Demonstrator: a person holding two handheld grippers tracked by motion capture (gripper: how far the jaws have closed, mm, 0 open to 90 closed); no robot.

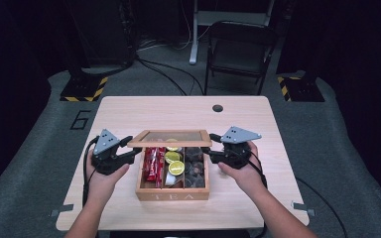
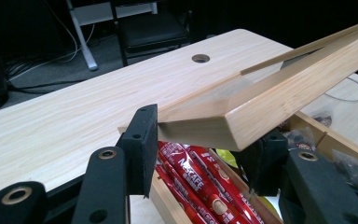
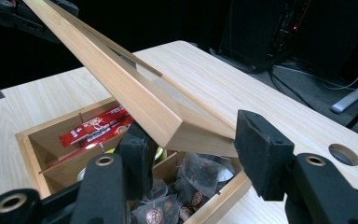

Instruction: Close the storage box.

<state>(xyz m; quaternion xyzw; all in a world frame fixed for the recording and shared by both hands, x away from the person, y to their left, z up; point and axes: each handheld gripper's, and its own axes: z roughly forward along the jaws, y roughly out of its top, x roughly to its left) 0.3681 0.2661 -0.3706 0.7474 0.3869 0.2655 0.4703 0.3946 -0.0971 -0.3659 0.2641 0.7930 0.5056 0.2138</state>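
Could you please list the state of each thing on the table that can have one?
Lid: raised at its front, half open, held at both front corners.
Tea box: open, filled compartments.
Red sachets: lying in the left compartment.
Dark tea bags: piled in the right compartment.
Left claw: shut on the lid's corner.
Right claw: astride the other corner; whether both pads press, unclear.

Left gripper (image 1: 127, 148) and right gripper (image 1: 213, 148) clamped, facing inward.

Light falls from overhead onto the pale counter (image 1: 129, 114), leaving the room behind it nearly black. The high view is soft and grainy. Both gripper views are sharper, though the wooden lid (image 2: 284, 93) blurs slightly along its edge.
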